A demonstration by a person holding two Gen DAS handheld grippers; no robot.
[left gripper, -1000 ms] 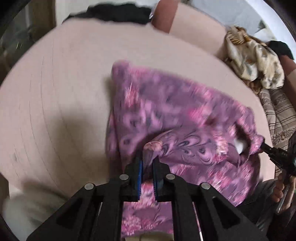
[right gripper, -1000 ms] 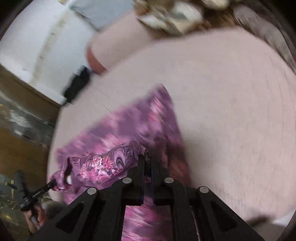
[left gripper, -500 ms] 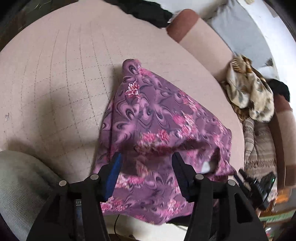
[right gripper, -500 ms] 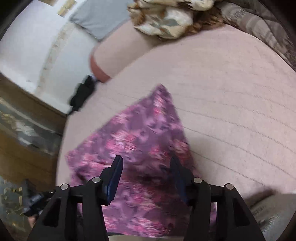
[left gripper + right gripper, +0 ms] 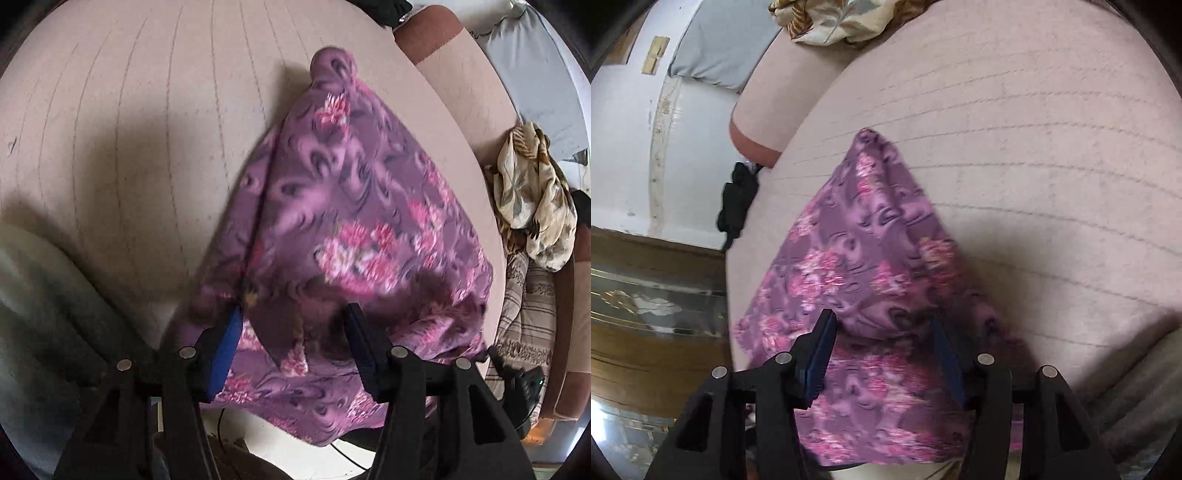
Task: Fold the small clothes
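A purple garment with pink flowers lies on the pale pink quilted surface, its near part hanging over the front edge. It also shows in the right wrist view. My left gripper is open and empty, its jaws wide apart just above the garment's near fold. My right gripper is open and empty too, hovering over the garment's near end. The garment tapers to a bunched tip at the far end.
A beige patterned cloth lies heaped at the right by a striped fabric. A black item sits at the surface's far left edge. A pink bolster and grey pillow lie behind. A wooden glass-fronted cabinet stands left.
Both grippers were shut on the garment's near edge a second ago. They have opened, let go, and drawn back. The garment has dropped onto the surface.
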